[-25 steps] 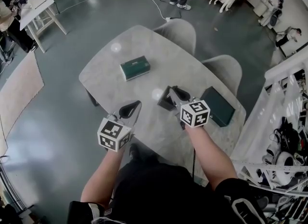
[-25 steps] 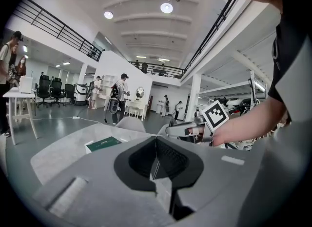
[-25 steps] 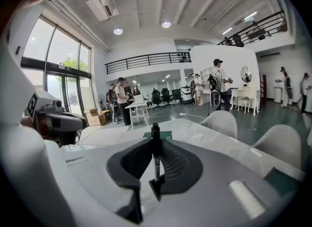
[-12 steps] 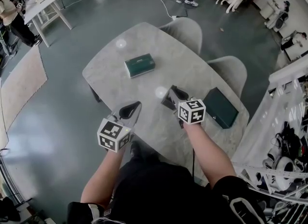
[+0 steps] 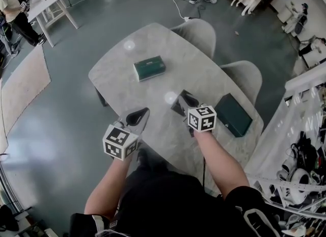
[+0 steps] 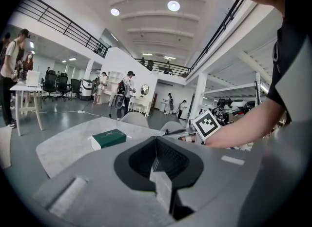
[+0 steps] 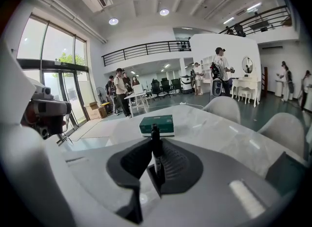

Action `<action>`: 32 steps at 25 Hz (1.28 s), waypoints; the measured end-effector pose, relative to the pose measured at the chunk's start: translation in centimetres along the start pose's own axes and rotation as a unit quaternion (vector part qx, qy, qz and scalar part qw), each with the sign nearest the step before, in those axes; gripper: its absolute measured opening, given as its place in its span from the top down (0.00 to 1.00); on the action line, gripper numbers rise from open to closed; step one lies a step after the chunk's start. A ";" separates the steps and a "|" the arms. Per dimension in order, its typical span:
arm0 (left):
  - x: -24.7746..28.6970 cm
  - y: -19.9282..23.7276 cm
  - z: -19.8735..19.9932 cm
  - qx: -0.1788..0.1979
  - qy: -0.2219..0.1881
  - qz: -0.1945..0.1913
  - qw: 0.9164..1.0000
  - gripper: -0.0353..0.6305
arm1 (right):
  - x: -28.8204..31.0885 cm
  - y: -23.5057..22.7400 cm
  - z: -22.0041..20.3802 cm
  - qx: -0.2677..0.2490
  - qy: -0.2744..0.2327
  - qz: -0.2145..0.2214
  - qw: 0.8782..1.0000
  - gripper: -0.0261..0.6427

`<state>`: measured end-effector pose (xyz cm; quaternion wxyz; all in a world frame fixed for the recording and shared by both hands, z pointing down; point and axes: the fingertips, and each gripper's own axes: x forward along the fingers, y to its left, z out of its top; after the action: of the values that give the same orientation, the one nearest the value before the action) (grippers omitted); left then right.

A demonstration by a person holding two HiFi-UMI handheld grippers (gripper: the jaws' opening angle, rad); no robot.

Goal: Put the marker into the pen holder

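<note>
Head view puts our left hand-held gripper (image 5: pixel 138 116) at the near edge of the pale marble-look desk (image 5: pixel 114 78), its jaws pressed together on nothing. We judge it is parked there to keep clear of the work. Farther back lies a small green rectangular box (image 5: pixel 149 68), which has no part in this job. Right of centre stands the dark, box-shaped pen holder (image 5: pixel 176 106), and our right hand-held gripper (image 5: pixel 187 100) hovers just beside and over it. Right gripper view shows the slim black marker (image 7: pixel 155 140) pinched between the pads, its end poking out past the tips. The jaws have just eased slightly wider, yet the pads are on it. Held lengthwise like this, it can be steered toward the opening, we think; it looks not yet inside. A flat dark green box (image 5: pixel 233 114) lies at the far right.
</note>
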<state>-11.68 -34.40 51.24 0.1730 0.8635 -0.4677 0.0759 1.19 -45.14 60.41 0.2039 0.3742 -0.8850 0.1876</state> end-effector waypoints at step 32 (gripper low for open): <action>-0.6 -0.2 -0.9 -0.011 0.005 -0.008 1.000 0.93 | 0.3 1.7 -4.1 -0.021 0.104 0.016 0.994 0.78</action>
<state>-11.86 -33.50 51.81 0.1850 0.8651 -0.4604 0.0738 0.63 -42.20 63.69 0.2999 0.3338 -0.8686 0.2102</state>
